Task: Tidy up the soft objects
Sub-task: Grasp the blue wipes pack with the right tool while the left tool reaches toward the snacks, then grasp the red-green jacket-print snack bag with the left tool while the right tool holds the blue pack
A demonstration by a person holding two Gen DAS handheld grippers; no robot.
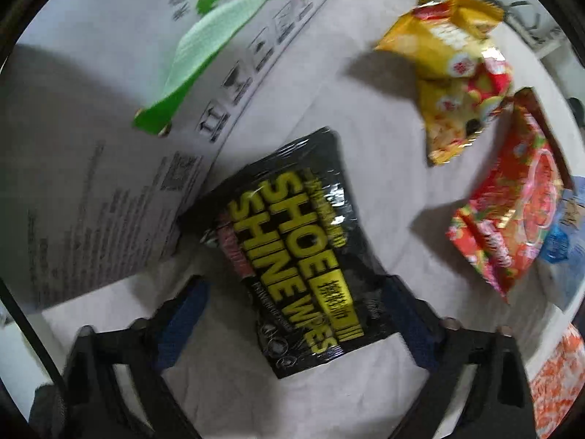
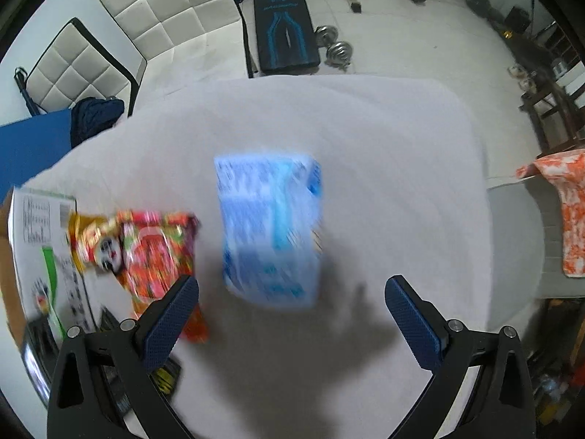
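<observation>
A black pack of shoe shine wipes [image 1: 292, 248] lies flat on the white cloth, one end against a printed box. My left gripper [image 1: 296, 285] points down over its near end, jaws open. The pack lies between the fingers: the right finger [image 1: 406, 314] is at its edge, and the left finger [image 1: 182, 311] stands apart from it. A light blue wipes pack [image 2: 270, 226], blurred, lies mid-table. My right gripper [image 2: 292, 285] hangs open over its near end with nothing gripped. Two yellow snack bags [image 1: 446, 55] [image 1: 453, 128] and a red snack bag [image 1: 512, 212] lie nearby.
A white cardboard box with green print [image 1: 109, 146] lies at the table's left. The red bag [image 2: 157, 256] is close to my right gripper's left finger. An orange-and-white cloth [image 2: 563, 212] hangs at the right. Chairs [image 2: 175, 18], a bench [image 2: 285, 25] and dumbbells [image 2: 336, 47] stand beyond the table.
</observation>
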